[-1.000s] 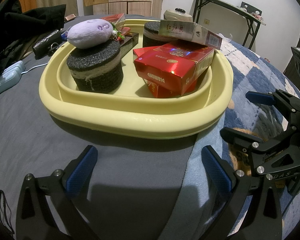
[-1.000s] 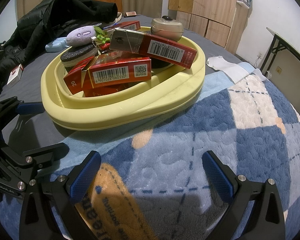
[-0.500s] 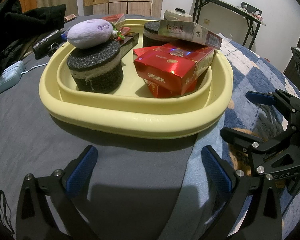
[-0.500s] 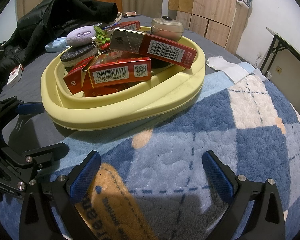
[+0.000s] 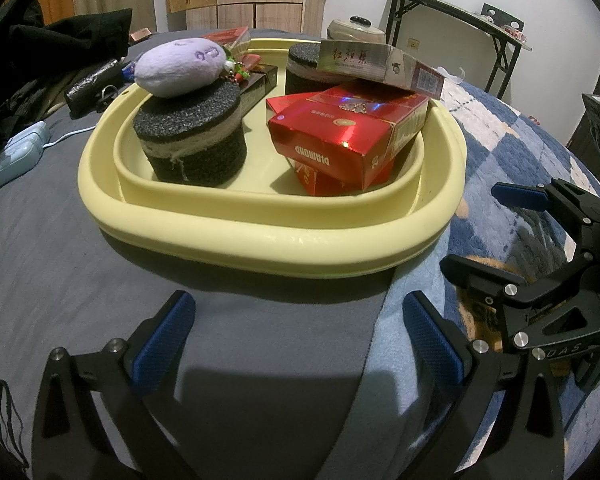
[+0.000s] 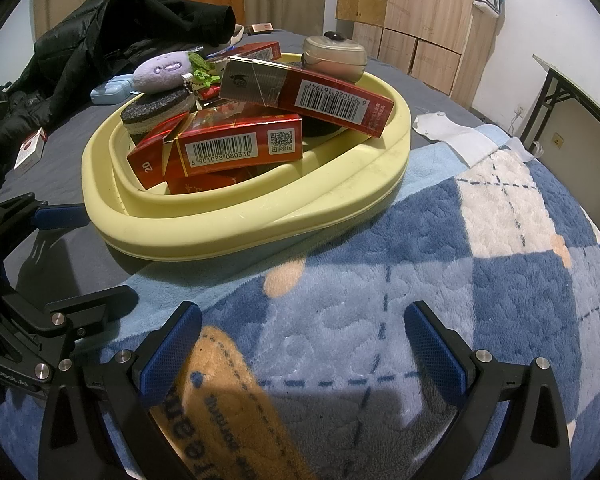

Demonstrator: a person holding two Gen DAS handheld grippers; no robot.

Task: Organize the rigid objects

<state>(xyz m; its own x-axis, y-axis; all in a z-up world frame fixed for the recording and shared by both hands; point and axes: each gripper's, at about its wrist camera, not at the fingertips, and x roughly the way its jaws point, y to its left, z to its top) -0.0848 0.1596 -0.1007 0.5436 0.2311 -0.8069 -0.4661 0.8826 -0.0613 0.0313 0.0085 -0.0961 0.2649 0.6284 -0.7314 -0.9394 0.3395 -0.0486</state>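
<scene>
A pale yellow basin (image 5: 260,236) (image 6: 236,232) sits on the bed ahead of both grippers. It holds red cartons (image 5: 348,136) (image 6: 236,144), with a long carton (image 5: 380,66) (image 6: 312,96) lying across the top. Two dark round sponges (image 5: 196,140) (image 6: 156,110) stand inside too, and a purple plush (image 5: 180,66) (image 6: 162,70) rests on the near one. My left gripper (image 5: 298,338) is open, empty, short of the basin's rim. My right gripper (image 6: 300,350) is open and empty over the blue blanket. Each gripper shows in the other's view, the right (image 5: 512,236) and the left (image 6: 72,256).
A blue plaid blanket (image 6: 460,280) covers the right of the grey bed (image 5: 60,260). A black jacket (image 6: 100,40), a light blue case (image 5: 18,152), a small white-red box (image 6: 30,148) and a white cloth (image 6: 456,136) lie around. A beige lidded pot (image 6: 334,56) sits behind the basin.
</scene>
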